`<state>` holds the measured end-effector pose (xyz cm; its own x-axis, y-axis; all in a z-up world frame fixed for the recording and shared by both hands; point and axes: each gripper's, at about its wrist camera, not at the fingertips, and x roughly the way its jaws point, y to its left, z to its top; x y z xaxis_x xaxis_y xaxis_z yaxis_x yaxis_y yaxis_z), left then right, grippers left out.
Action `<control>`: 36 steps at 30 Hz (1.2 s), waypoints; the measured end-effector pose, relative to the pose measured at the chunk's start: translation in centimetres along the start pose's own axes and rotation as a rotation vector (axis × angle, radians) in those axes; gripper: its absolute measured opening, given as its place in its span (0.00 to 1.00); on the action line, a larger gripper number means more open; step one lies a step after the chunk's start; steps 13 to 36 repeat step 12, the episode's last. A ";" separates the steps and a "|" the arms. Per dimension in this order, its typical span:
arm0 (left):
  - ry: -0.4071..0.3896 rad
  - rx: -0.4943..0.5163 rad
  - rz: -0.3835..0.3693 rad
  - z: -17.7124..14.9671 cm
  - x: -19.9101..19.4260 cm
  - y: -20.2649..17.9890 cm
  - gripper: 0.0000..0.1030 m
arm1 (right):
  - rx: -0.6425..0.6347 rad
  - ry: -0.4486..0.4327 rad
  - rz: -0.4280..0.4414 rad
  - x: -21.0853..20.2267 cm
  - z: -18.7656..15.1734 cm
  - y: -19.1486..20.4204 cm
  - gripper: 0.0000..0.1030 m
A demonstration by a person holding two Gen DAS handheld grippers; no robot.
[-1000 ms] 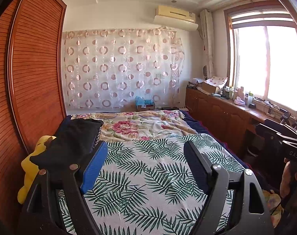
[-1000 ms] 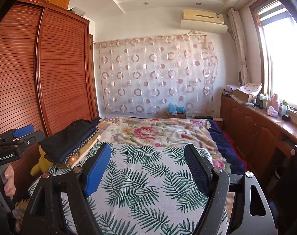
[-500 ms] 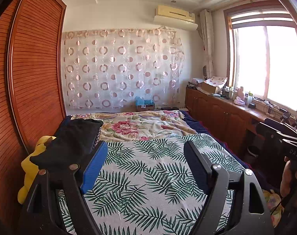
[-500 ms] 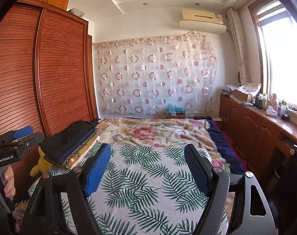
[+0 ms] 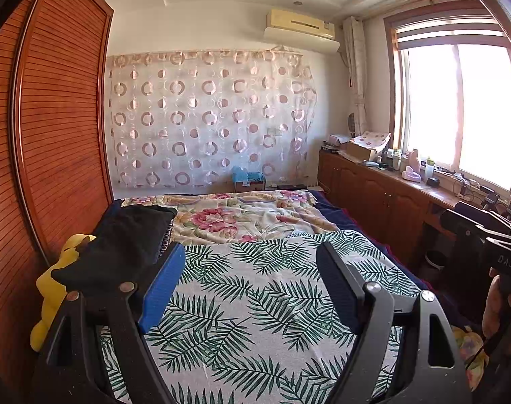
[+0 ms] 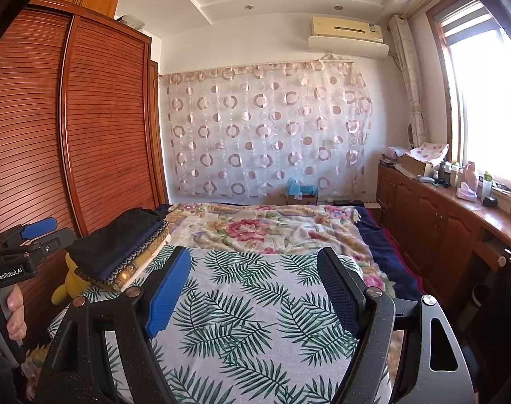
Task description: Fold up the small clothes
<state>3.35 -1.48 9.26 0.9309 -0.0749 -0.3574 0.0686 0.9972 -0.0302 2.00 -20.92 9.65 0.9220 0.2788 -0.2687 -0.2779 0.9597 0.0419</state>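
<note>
I hold both the left hand-held gripper (image 5: pixel 245 289) and right hand-held gripper (image 6: pixel 252 289) wide open, empty, above the bed (image 6: pixel 255 330). The folded clothes stack (image 6: pixel 120 249) sits at its left edge: soft, light; I'd pinch a hem.

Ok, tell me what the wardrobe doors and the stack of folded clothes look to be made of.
Wardrobe doors: reddish-brown wood or wood veneer, semi-gloss; fine horizontal slats catch the light. Stack of folded clothes: soft woven or knit fabric, matte; dark top piece, layered edges below, one patterned.
</note>
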 end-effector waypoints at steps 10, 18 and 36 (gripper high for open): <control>-0.005 0.003 -0.006 0.1 -0.2 -0.4 0.78 | 0.000 -0.006 0.008 -0.2 0.2 -0.6 0.77; -0.006 0.004 -0.008 0.2 -0.3 -0.5 0.78 | -0.002 -0.008 0.010 -0.2 0.2 -0.6 0.77; -0.006 0.004 -0.008 0.2 -0.3 -0.5 0.78 | -0.002 -0.008 0.010 -0.2 0.2 -0.6 0.77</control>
